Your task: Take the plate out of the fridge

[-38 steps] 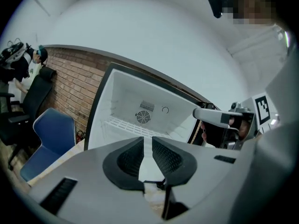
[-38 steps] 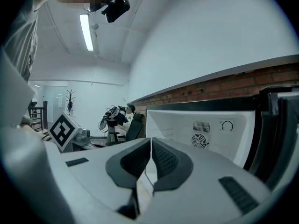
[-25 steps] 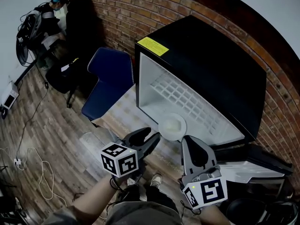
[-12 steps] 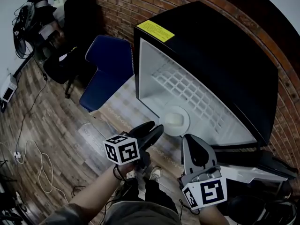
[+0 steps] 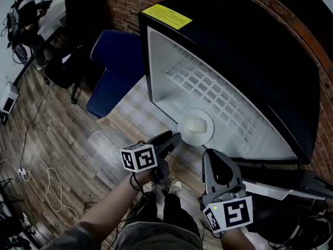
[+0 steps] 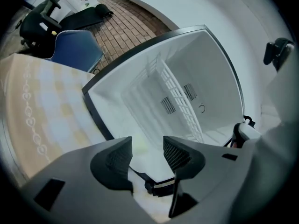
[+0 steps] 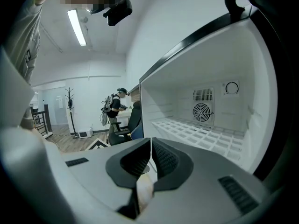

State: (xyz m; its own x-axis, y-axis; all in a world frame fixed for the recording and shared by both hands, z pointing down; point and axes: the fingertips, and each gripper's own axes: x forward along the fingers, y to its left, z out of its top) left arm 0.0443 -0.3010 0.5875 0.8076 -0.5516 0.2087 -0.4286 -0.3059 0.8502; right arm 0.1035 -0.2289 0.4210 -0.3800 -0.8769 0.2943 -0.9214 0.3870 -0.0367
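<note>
**Facing the open fridge, plate not yet gripped**

Head view: the fridge [image 5: 250, 61] is seen open. The plate [image 5: 196, 126] lies at the front edge of its white floor, below the wire shelf [image 5: 208, 92]. The left gripper [image 5: 170, 139] is held just beside the plate's near rim, and no contact can be made out. The right gripper [image 5: 213, 156] is held lower, near the plate but apart from it.

Left gripper view: the jaws are seen moderately apart with nothing between them. The plate itself cannot be made out against the pale interior.

Right gripper view: the jaws are seen almost together, with nothing clamped.

The approach step is judged to be in hand. For the next move, the left jaws would need to be set over the plate's rim and closed there before the plate is drawn out level.
</note>
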